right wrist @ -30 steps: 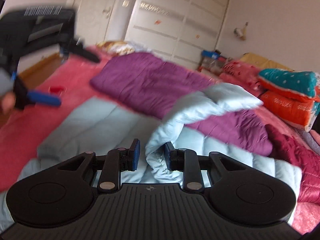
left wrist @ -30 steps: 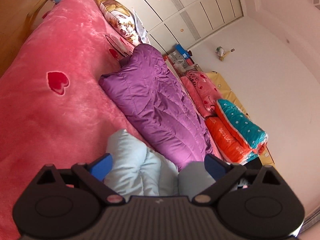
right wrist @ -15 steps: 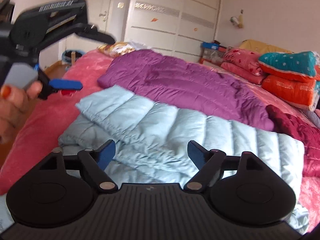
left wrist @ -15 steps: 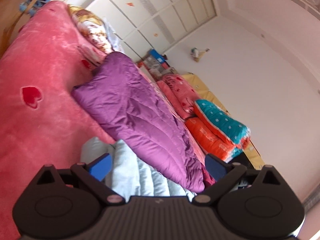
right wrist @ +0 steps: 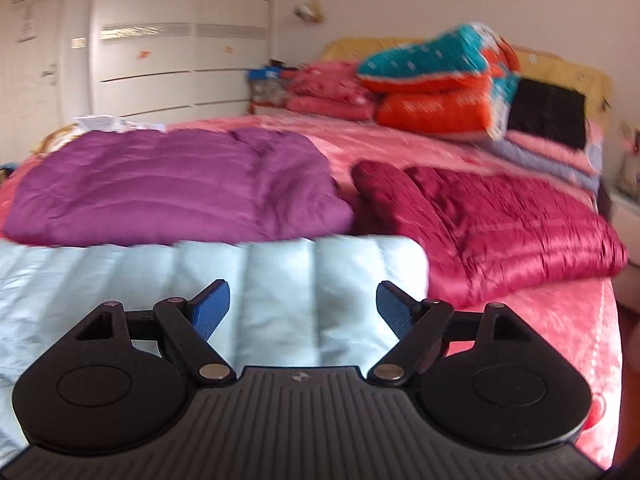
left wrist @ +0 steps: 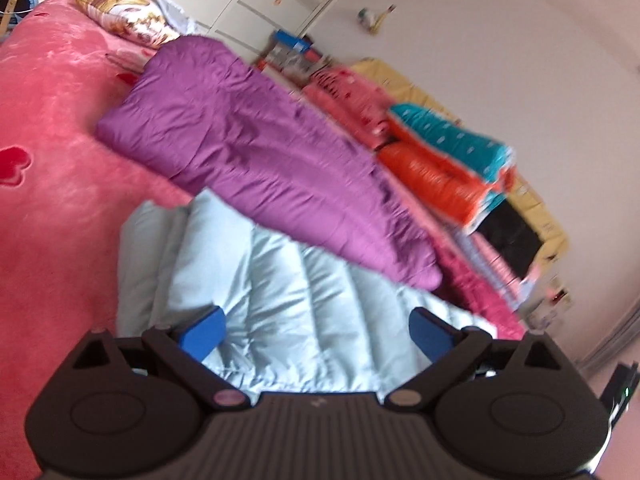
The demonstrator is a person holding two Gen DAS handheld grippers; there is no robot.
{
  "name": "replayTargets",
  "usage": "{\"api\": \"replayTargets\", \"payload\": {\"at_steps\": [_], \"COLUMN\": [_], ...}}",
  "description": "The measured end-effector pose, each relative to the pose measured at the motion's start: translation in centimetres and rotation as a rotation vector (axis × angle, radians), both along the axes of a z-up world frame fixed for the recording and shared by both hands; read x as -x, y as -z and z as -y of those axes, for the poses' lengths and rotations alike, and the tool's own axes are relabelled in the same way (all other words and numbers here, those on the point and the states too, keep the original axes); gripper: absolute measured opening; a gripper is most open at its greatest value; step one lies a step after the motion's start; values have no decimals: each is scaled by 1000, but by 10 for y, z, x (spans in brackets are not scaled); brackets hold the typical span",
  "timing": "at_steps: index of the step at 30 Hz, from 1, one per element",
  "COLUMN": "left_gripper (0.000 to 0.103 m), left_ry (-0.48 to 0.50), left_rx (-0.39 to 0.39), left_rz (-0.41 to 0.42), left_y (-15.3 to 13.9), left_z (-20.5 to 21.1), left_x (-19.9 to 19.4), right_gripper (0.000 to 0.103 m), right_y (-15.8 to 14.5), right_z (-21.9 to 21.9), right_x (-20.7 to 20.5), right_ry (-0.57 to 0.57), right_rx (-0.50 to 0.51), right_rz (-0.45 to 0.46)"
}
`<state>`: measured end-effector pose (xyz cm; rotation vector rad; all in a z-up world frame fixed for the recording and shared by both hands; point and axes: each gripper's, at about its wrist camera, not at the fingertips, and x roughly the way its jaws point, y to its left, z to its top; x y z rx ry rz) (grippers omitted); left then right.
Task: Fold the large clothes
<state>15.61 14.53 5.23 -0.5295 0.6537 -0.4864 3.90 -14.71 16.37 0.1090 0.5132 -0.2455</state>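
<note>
We see a bed under a pink blanket (right wrist: 520, 320). On it lie a pale blue quilted coat (right wrist: 312, 280) by the near edge, a purple coat (right wrist: 168, 196) behind it, and a maroon coat (right wrist: 500, 220) toward the right edge.

Three puffy jackets are counted on the bed: one pale blue (right wrist: 280, 280), one purple (right wrist: 168, 196), one dark red (right wrist: 500, 220); two grippers are seen, left (left wrist: 316, 330) and right (right wrist: 303, 309); one patterned pillow (left wrist: 128, 16) is counted

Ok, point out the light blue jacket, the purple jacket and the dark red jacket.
light blue jacket (right wrist: 280, 280), right wrist view, quilted top panel.
purple jacket (right wrist: 168, 192), right wrist view, middle of its quilting.
dark red jacket (right wrist: 500, 224), right wrist view, shiny body.
</note>
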Motion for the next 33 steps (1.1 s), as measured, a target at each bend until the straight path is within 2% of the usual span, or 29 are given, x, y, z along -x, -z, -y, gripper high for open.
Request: {"api": "replayTargets", "payload": {"at_steps": [5,11,17,24,29,33], "left_gripper": [97,94,92,92,94,94], "left_ry": [-7,-5,2,6,3,15], "left_rx": [-40,-62,-94,-157,-188,-231], "left_rz": [-37,-82,-84,-59,-24,30], "left_y": [11,21,27,30,28,16], "left_z": [1,3,8,16,22,26], "left_x": [-2,-4,-5,-3,1,13], "right_gripper": [100,103,103,103,103,103], "right_y": [25,59,81,87,83,72], "right_z": [7,-2,-7,-8,-6,1], "right_x": [-13,-34,-44,-46,-36,-27], "right_ry": [31,35,32,29,29,20], "right_rx": [-68,-16,19,31,5,-61], "right_rz": [-23,-128,-167,-139,-116,-118]}}
